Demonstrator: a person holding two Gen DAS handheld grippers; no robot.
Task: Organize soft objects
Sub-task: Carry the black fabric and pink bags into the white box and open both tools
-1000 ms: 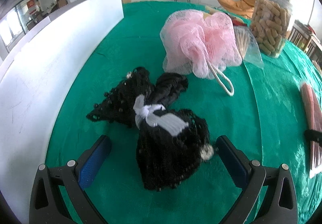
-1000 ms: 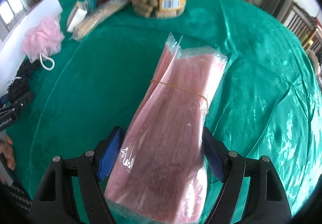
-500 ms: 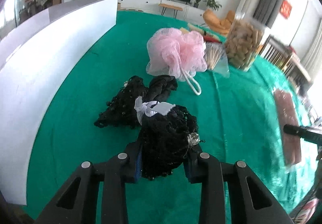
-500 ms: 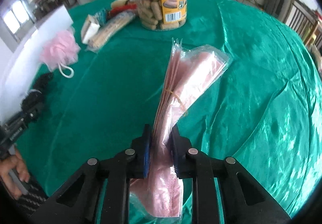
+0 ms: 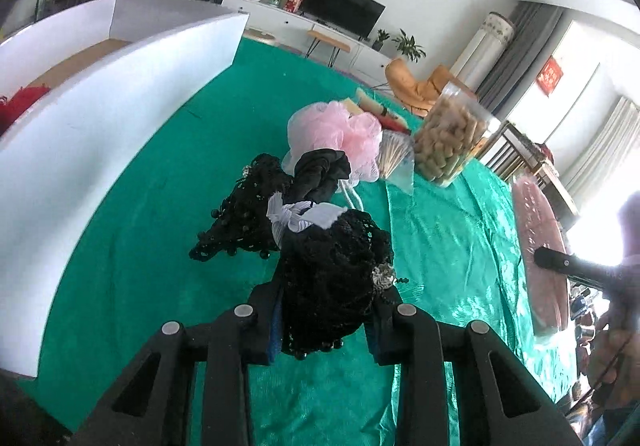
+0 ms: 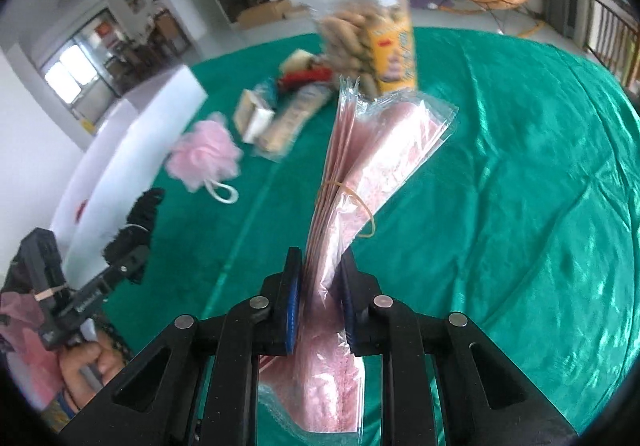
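My left gripper is shut on a black lace fabric bundle with a white ribbon, lifted off the green cloth; its far end trails down. My right gripper is shut on a pink cloth pack in clear plastic, bound by a rubber band and raised above the table; the pack also shows in the left wrist view. A pink mesh bath pouf lies behind the black bundle, seen too in the right wrist view.
A white open box stands along the left of the table, with something red inside. A clear jar of snacks, a bag of sticks and small packets sit at the far side of the green tablecloth.
Both grippers closed from open, the left on the black bundle and the right on the pink pack. Both have since lifted their loads off the table.
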